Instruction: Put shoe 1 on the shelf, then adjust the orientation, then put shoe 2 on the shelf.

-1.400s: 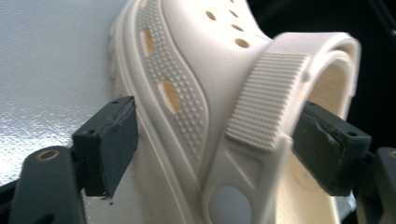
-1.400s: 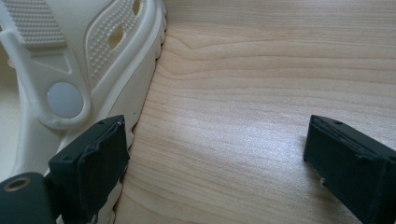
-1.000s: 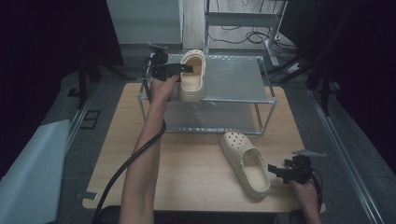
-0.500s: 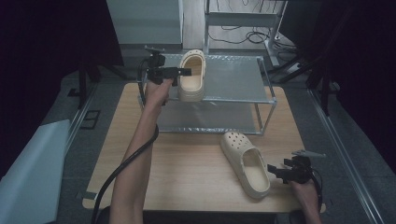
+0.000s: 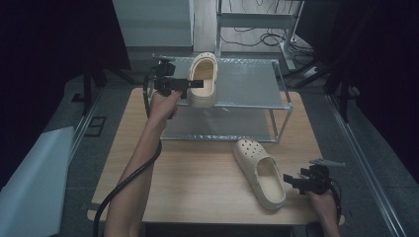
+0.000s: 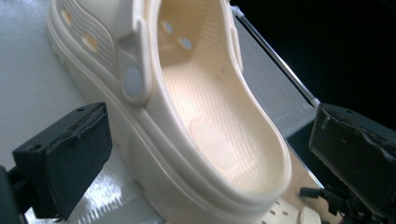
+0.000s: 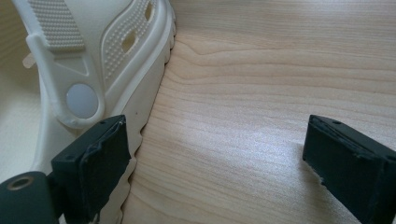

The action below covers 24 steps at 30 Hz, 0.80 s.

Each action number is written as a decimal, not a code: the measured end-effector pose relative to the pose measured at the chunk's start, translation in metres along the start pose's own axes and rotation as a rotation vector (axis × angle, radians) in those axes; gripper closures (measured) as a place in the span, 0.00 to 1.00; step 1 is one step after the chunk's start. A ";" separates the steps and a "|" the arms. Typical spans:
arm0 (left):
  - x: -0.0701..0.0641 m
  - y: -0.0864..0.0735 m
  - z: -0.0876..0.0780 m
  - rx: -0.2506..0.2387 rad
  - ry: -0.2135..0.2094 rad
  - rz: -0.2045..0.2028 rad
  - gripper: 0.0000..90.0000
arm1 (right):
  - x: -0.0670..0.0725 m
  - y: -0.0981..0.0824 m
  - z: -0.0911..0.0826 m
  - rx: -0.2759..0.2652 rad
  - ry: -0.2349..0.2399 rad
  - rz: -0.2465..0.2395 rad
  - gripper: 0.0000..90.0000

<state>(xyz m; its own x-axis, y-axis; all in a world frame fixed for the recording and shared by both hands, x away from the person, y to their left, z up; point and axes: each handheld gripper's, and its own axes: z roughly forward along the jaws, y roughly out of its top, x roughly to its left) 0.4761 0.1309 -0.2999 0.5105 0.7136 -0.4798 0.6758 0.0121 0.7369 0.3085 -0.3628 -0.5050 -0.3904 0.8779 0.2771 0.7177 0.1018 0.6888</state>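
Note:
A cream clog rests on the top shelf of a metal rack, toe pointing away. My left gripper is at its near left side. Its jaws have just been opening and now stand wide, with the clog's heel between them and neither pad touching it. The matching clog lies on the wooden table at the front right. My right gripper is open beside its heel. In the right gripper view the left pad sits close against the clog's sole edge, with bare wood between the jaws.
The rack has a lower shelf with nothing on it. A black cable trails from the left gripper along the forearm. Dark floor and cables lie beyond the table.
My left gripper has drawn back a little to the left from the clog on the shelf, which stays where it was. The right gripper and the table clog have not moved.

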 end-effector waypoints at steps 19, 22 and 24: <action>-0.009 -0.046 -0.021 0.006 -0.055 0.038 0.00 | -0.001 0.000 0.000 -0.003 -0.003 -0.006 0.07; -0.009 -0.056 -0.023 0.009 -0.061 0.044 0.00 | -0.001 0.000 0.000 0.000 -0.002 -0.004 0.07; -0.008 -0.062 -0.025 0.014 -0.060 0.047 0.00 | -0.001 0.000 0.000 -0.005 -0.004 -0.005 0.07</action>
<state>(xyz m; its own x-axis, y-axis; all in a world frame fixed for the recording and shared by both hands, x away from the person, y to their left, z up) 0.4172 0.1417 -0.3296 0.5725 0.6697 -0.4730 0.6573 -0.0301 0.7530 0.3085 -0.3636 -0.5051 -0.3920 0.8793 0.2706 0.7125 0.1041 0.6939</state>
